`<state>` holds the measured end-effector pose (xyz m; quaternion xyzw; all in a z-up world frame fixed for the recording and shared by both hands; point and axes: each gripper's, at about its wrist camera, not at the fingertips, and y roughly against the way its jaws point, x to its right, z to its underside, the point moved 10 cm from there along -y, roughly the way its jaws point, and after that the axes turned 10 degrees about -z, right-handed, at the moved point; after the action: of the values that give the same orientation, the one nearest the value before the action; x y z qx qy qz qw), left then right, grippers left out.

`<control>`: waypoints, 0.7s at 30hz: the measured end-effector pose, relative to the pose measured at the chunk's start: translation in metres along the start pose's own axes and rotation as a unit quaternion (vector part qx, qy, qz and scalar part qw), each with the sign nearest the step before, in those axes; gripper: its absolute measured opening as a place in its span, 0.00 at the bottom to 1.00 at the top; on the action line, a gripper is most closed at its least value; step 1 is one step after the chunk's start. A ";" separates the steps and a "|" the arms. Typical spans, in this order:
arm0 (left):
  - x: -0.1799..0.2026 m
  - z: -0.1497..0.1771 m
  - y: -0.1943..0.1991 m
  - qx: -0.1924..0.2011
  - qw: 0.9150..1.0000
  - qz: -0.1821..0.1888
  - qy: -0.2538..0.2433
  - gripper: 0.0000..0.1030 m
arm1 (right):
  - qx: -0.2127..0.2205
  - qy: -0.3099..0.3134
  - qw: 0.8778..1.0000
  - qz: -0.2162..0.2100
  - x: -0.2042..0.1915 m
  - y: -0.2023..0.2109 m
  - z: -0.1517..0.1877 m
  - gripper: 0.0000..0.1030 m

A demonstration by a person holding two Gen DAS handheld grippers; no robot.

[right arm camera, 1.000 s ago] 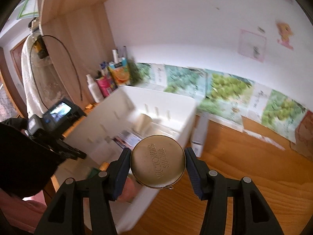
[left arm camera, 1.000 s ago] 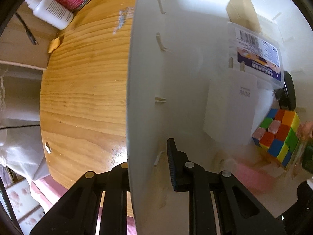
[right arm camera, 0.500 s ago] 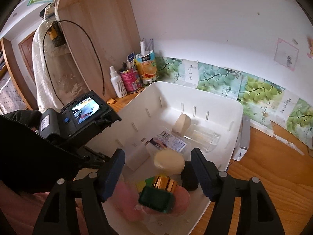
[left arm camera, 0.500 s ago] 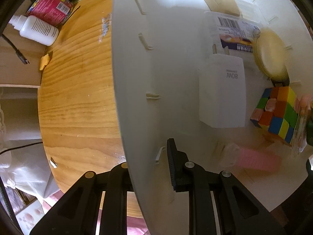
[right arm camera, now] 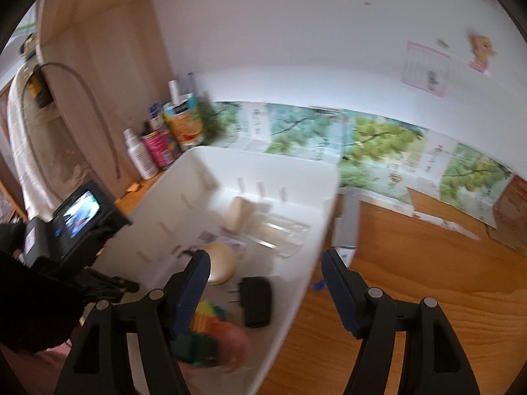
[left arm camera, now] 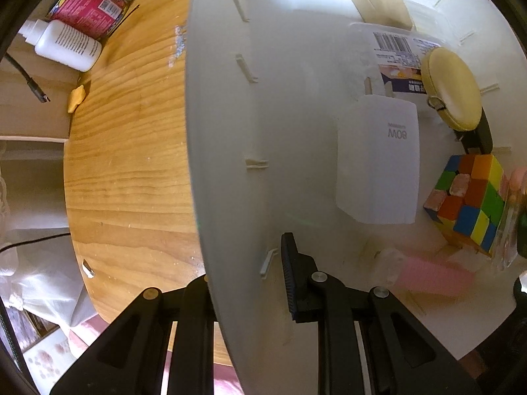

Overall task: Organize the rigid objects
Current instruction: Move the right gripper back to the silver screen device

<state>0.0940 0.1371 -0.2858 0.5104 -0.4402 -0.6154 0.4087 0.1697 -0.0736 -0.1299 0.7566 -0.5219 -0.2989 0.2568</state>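
My left gripper [left arm camera: 243,263] points straight down, shut on the left wall of the white bin [left arm camera: 230,164], one finger outside and one inside. In the bin lie a round gold tin [left arm camera: 451,89], a white charger [left arm camera: 378,164], a colour cube [left arm camera: 467,200], a black adapter [left arm camera: 477,135], a beige block [left arm camera: 378,0] and a blurred pink thing [left arm camera: 431,278]. My right gripper [right arm camera: 265,260] hangs open over the bin's near right rim [right arm camera: 316,240] with nothing between its fingers. The gold tin [right arm camera: 219,261] and the black adapter [right arm camera: 257,301] lie below it.
The bin stands on a wooden table [left arm camera: 131,164], whose rounded edge runs at the left. A white bottle [left arm camera: 66,46] and a pink can [left arm camera: 92,6] stand at the back left corner. A grey flat box [right arm camera: 349,227] lies against the bin's far right side.
The right gripper opened and let go of the gold tin, which now lies in the bin. It then swung to the right, over the rim. The left gripper kept its hold.
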 end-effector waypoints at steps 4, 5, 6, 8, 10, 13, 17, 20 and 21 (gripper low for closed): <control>-0.002 0.000 0.000 -0.005 1.000 -0.004 0.013 0.20 | 0.008 -0.022 1.000 0.019 0.031 0.003 -0.006 0.68; -0.002 0.000 0.000 -0.006 1.000 -0.005 0.017 0.20 | 0.009 -0.028 0.999 0.023 0.039 0.003 -0.007 0.68; -0.003 0.000 -0.001 -0.009 1.000 -0.006 0.021 0.20 | 0.010 -0.035 0.999 0.026 0.048 0.003 -0.008 0.68; -0.004 0.000 0.000 -0.012 0.999 -0.010 0.029 0.20 | 0.013 -0.045 0.998 0.030 0.063 0.001 -0.009 0.68; -0.006 0.000 -0.001 -0.015 0.999 -0.013 0.036 0.20 | 0.012 -0.057 0.998 0.032 0.080 -0.002 -0.009 0.68; -0.008 -0.001 -0.002 -0.020 0.999 -0.019 0.047 0.20 | 0.004 -0.068 0.997 0.026 0.099 -0.012 -0.006 0.68; -0.011 -0.001 -0.004 -0.026 0.998 -0.026 0.056 0.20 | -0.015 -0.075 0.997 0.005 0.109 -0.030 0.001 0.68; -0.015 -0.001 -0.006 -0.030 0.997 -0.029 0.064 0.20 | -0.028 -0.074 0.997 -0.012 0.110 -0.045 0.006 0.68; -0.016 -0.001 -0.006 -0.030 0.997 -0.029 0.067 0.20 | -0.033 -0.073 0.997 -0.017 0.110 -0.049 0.007 0.67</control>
<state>0.0972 0.1537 -0.2876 0.5505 -0.3777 -0.6047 0.4343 0.2264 -0.1622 -0.1898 0.7329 -0.5160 -0.3744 0.2376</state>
